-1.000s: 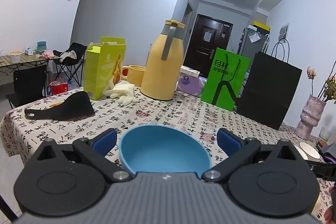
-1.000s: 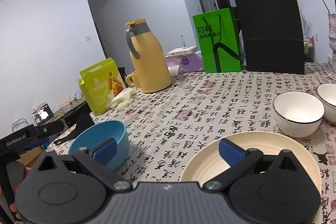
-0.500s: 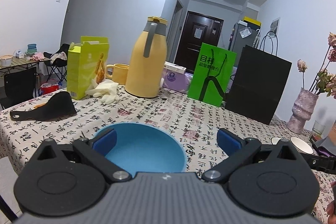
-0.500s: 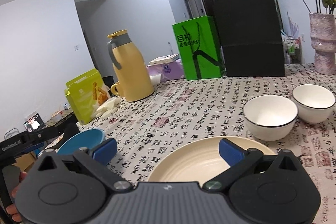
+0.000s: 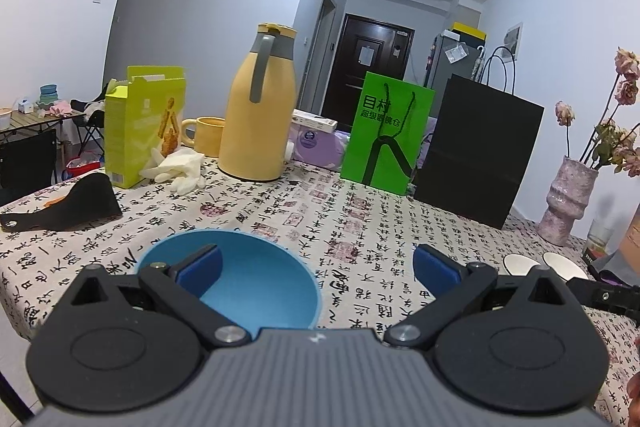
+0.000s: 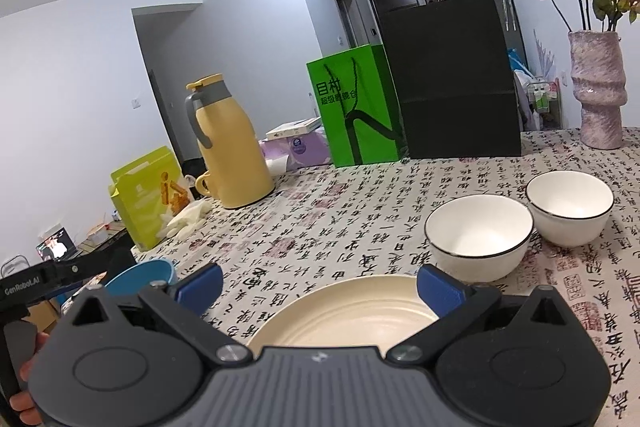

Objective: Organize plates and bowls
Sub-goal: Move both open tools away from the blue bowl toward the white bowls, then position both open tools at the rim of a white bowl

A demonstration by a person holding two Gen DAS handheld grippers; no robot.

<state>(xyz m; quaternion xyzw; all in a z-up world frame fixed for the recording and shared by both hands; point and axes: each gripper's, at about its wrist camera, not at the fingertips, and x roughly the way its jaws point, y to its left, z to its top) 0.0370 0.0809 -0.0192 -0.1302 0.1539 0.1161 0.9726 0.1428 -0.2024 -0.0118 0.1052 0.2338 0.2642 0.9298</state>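
My left hand-held gripper (image 5: 316, 265) is wide open and holds nothing. Its left finger (image 5: 199, 266) is over the blue bowl (image 5: 256, 291), which sits mouth up near the left edge of the surface (image 5: 360, 211). My right hand-held gripper (image 6: 320, 281) is wide open too, empty, over the cream plate (image 6: 344, 315) lying flat. Two white bowls (image 6: 478, 233) sit mouth up, just beside each other, further right.
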